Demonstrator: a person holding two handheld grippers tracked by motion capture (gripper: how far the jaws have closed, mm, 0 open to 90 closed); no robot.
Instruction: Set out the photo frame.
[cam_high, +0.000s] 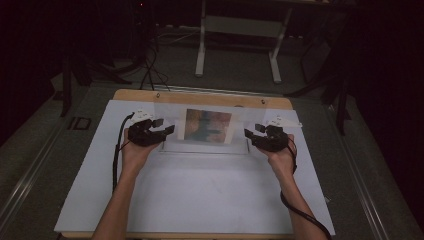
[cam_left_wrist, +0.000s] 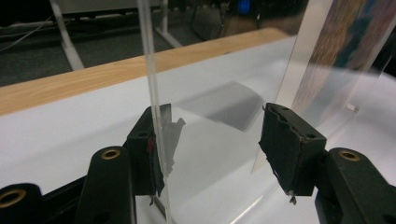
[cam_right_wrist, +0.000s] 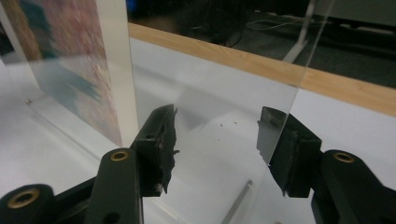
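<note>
Both forearms are bare, with no sleeves showing. The left tongs (cam_high: 161, 129) and right tongs (cam_high: 254, 135) are black, with brass-ringed holes and worn, ragged pads (cam_left_wrist: 285, 144). A black cable trails from each; pale markers, seemingly white, top them.

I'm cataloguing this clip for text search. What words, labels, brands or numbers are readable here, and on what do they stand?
None can be read.
The picture in the clear acrylic stand: blurred patches of colour, no legible lettering.
Left gripper and right gripper: plain black, no markings visible.
The white table mat: blank.
</note>
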